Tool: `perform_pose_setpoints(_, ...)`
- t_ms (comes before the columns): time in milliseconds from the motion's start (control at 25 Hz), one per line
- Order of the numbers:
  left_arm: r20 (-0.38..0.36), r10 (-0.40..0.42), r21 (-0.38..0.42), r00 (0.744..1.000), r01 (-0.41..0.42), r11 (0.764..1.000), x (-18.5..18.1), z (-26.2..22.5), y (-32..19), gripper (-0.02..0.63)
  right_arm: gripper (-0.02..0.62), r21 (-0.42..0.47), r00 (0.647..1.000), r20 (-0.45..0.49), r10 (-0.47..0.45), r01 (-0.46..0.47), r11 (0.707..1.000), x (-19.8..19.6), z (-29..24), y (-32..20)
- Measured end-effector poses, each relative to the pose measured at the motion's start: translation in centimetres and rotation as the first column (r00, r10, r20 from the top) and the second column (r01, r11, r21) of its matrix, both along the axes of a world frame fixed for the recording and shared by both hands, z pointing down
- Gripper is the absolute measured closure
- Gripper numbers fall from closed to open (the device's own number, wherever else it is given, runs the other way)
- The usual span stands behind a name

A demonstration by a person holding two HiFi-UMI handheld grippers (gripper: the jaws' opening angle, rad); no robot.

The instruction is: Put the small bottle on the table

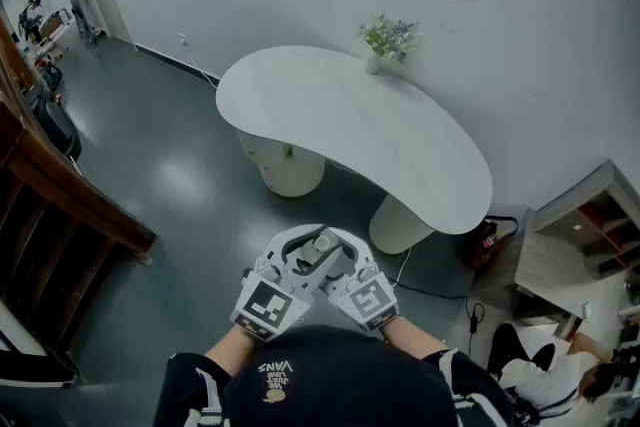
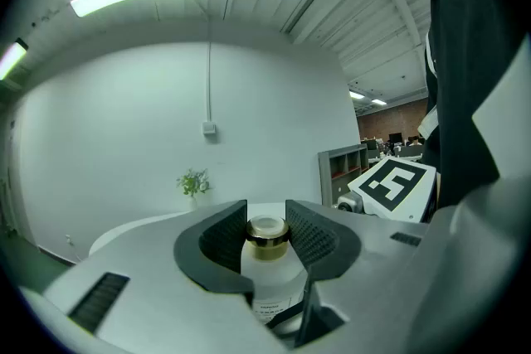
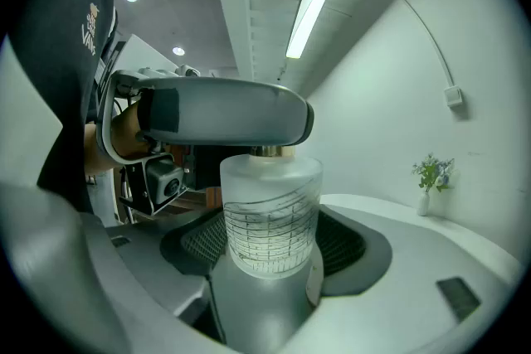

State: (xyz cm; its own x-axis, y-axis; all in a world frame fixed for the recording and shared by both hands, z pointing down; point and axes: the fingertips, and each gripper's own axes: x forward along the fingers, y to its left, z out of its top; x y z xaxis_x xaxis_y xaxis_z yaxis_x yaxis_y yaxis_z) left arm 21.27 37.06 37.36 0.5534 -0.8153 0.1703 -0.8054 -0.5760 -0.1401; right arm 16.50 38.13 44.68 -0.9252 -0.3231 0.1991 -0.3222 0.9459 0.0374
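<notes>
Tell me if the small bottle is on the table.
No: the left gripper holds the small bottle in the air, short of the table.

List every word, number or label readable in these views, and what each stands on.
"VANS", upside down, on the person's black top; smaller print beside it unreadable.
Label on the small bottle: too small to read.
Lettering on the top, right gripper view: blurred.
</notes>
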Motion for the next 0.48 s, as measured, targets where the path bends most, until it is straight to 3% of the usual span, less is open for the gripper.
perform_pose_setpoints(480,-0.014,0.069,-0.051,0.998,-0.07,0.996,-9.3,1.5,-4.4,0.449,0.31,-0.044,0.997,0.008,0.079,-0.079,0.996,-9.3,1.1,-4.4)
